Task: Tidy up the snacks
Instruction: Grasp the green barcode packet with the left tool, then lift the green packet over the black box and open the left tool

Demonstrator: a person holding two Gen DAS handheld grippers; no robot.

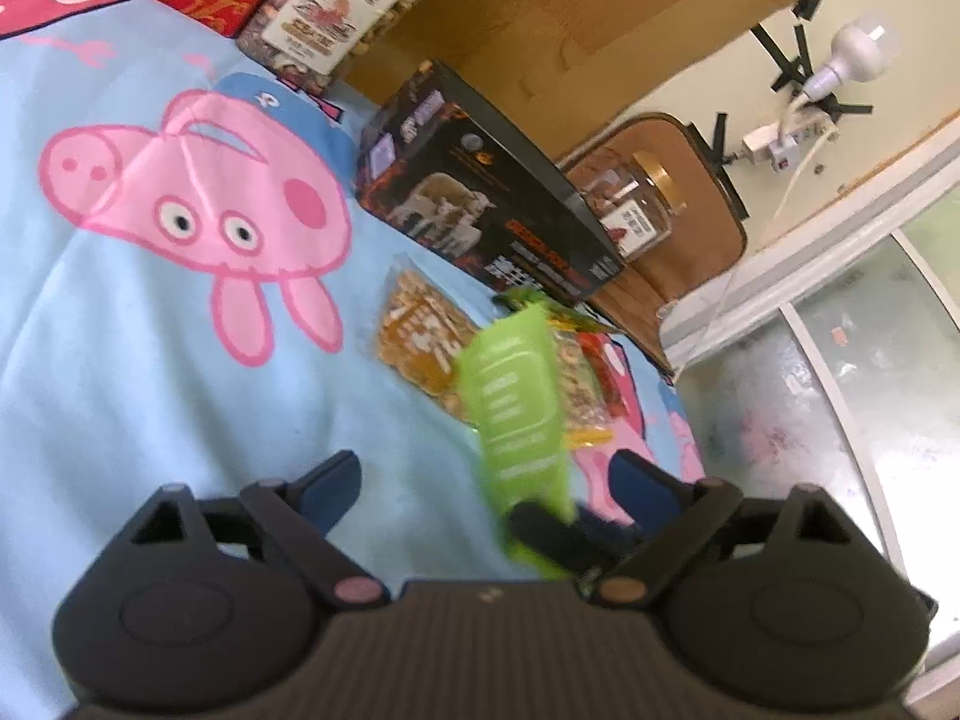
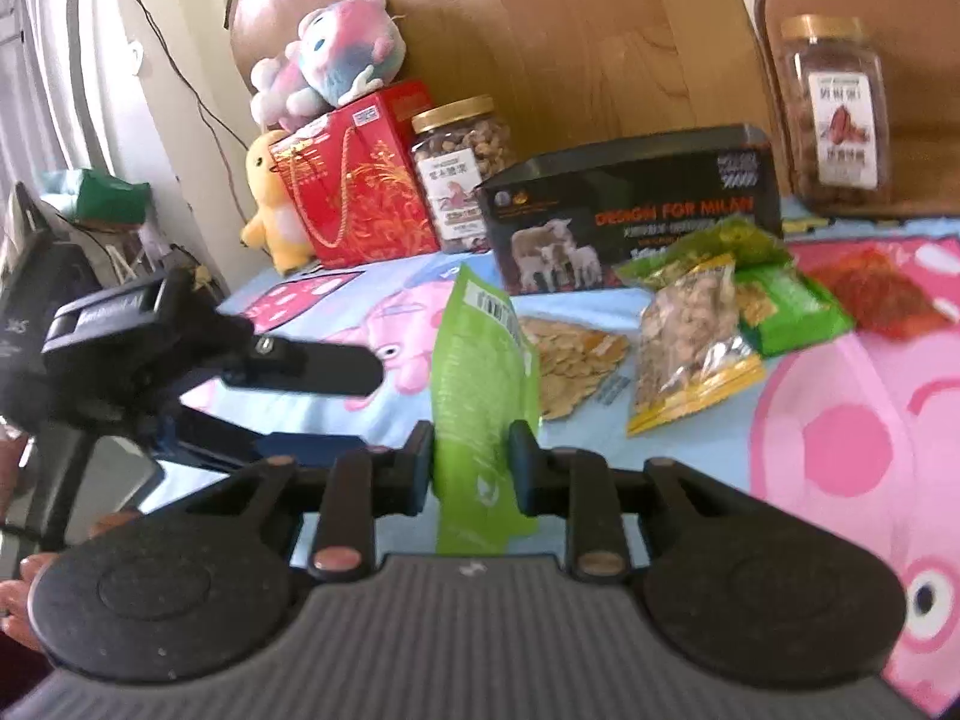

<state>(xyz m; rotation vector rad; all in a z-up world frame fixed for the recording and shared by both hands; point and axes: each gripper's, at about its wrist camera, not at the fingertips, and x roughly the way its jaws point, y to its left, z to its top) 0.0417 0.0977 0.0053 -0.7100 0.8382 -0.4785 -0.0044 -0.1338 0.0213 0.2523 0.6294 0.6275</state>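
My right gripper (image 2: 472,462) is shut on a light green snack pouch (image 2: 483,384) and holds it upright above the bed; the pouch also shows in the left wrist view (image 1: 519,414). My left gripper (image 1: 480,483) is open and empty, its fingers either side of the pouch's lower end; it also appears at the left of the right wrist view (image 2: 312,369). On the sheet lie a clear bag of orange crackers (image 2: 573,369), a nut bag with yellow edges (image 2: 690,348), green packets (image 2: 792,306) and a red packet (image 2: 882,294).
A black box (image 2: 636,204) stands behind the packets. A nut jar (image 2: 459,174), a red gift box (image 2: 354,192) and plush toys (image 2: 336,60) stand at the back left. Another jar (image 2: 837,114) stands on a brown chair at right. The bed edge (image 1: 690,420) drops to the floor.
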